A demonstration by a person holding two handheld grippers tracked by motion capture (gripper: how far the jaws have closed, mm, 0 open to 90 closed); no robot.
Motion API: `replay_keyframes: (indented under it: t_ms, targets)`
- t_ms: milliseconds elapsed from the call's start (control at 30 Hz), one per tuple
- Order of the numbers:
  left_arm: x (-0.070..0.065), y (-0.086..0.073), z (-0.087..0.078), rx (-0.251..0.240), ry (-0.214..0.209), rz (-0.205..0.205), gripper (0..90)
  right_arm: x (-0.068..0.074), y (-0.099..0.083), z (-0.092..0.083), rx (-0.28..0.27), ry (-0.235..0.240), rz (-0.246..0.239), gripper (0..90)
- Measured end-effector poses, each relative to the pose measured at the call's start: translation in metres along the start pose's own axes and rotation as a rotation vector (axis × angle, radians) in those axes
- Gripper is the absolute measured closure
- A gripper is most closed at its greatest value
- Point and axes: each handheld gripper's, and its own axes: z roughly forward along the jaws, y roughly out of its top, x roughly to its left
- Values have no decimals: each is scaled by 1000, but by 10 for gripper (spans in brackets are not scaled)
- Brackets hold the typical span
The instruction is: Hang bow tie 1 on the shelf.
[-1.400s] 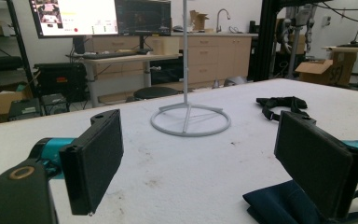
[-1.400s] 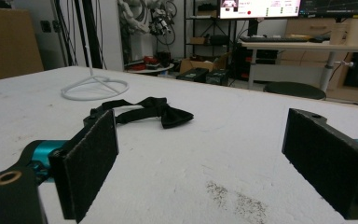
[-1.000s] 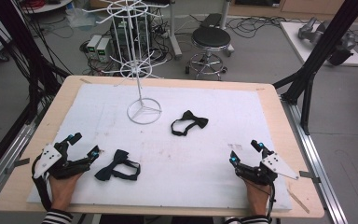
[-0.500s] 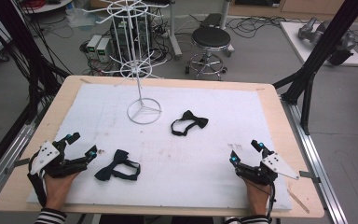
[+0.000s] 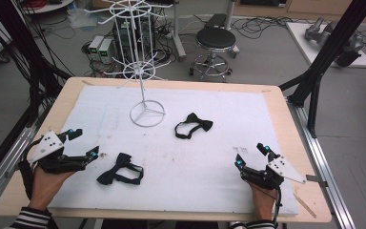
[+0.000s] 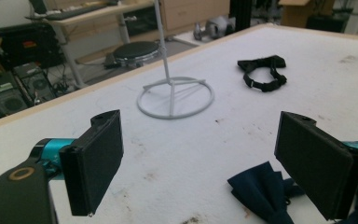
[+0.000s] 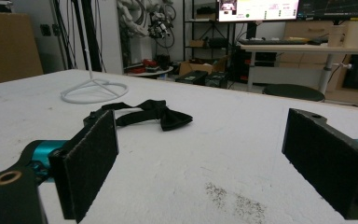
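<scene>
Two bow ties lie on the white mat. A dark navy bow tie [image 5: 119,171] [image 6: 261,193] rests at the front left, just right of my left gripper [image 5: 82,143] [image 6: 200,172], which is open with nothing between its jaws. A black bow tie [image 5: 194,126] [image 6: 263,72] [image 7: 142,113] with its strap lies near the middle. My right gripper [image 5: 251,155] [image 7: 205,163] is open and empty at the front right, well short of the black tie. A white wire display rack [image 5: 140,57] stands at the back on a ring base [image 5: 147,114] [image 6: 175,95] [image 7: 94,91].
The white mat [image 5: 228,191] covers a wooden table [image 5: 286,102]. Beyond the far edge are a black stool [image 5: 214,40], computer boxes [image 5: 100,47] and floor cables. Black frame struts [image 5: 324,57] rise at the right and left sides.
My left gripper has drifted slightly left and away from the navy bow tie. The right gripper and both ties have stayed put.
</scene>
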Motion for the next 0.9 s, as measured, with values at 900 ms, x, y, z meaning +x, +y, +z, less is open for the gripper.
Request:
replay_keyframes:
  t_ms: [900]
  targets:
    - [-10, 40, 24, 402, -175, 34, 160, 0, 0, -1, -1, -3, 5, 99]
